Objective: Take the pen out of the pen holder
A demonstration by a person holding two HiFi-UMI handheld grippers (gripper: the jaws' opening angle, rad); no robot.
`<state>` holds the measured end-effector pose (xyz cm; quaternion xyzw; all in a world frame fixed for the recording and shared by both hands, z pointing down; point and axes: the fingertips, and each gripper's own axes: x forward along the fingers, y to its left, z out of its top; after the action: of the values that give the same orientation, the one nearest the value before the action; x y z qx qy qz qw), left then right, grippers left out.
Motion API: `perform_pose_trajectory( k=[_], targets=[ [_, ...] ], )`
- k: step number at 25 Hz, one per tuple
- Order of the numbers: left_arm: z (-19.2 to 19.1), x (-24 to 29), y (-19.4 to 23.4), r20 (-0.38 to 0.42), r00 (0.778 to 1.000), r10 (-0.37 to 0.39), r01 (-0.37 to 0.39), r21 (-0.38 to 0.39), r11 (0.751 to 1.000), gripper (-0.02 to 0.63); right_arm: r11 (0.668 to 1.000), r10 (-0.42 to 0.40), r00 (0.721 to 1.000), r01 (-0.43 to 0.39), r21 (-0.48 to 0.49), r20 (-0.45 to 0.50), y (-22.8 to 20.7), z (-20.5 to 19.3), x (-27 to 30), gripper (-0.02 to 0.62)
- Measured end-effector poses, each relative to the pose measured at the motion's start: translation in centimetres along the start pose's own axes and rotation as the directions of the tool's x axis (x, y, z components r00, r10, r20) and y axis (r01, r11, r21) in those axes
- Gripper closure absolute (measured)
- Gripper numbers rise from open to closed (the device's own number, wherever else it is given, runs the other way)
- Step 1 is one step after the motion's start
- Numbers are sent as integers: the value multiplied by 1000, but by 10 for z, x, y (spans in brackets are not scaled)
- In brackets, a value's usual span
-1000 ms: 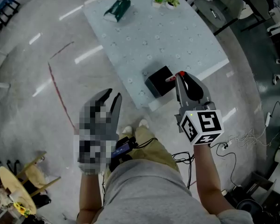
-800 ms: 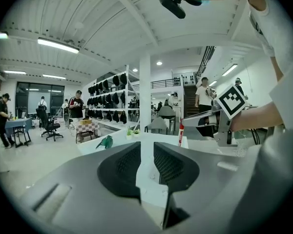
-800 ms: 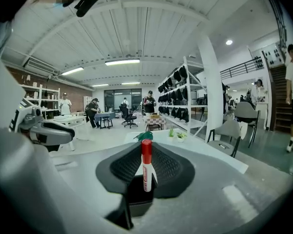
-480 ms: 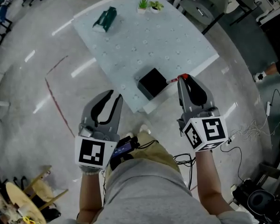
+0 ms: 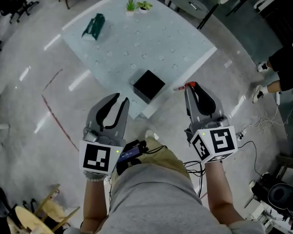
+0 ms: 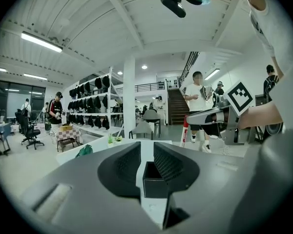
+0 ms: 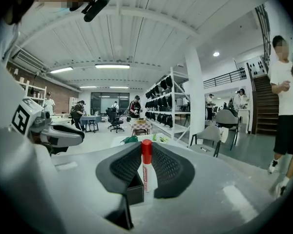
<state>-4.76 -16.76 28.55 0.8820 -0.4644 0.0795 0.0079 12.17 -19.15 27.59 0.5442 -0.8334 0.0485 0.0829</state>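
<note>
While clamped, pen (image 7: 146, 172) upright, red cap (image 7: 146, 150) up.

No words or numbers are legible. Red print on the pen (image 7: 146, 172) is too small to read. Cubes on the left gripper (image 5: 120, 98) and right gripper (image 5: 192, 86) carry only square markers.

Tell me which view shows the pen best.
Right gripper view: the pen stands upright between the jaws, red cap and white barrel up close. Head view shows only its red cap past the right gripper. Left gripper view shows it small and far off.
</note>
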Motion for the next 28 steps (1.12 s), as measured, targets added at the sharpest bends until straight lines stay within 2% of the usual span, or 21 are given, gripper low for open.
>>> perform_pose_trajectory(
  k=[7,22,28],
  targets=[
    [1,12,-14,-3,998,-56,56,4,998,541,999,-44,999,44,17,-17,-8,-13,-21,532],
    [-7,19,-25,-16,995,-102,102,10,995,606,994,-99,994,101,48,-42,-7,-34,-46,532],
    [-10,22,-29,-29,991,-130,130,13,991,606,991,-117,992,120,53,-55,-7,-40,-51,532]
  ],
)
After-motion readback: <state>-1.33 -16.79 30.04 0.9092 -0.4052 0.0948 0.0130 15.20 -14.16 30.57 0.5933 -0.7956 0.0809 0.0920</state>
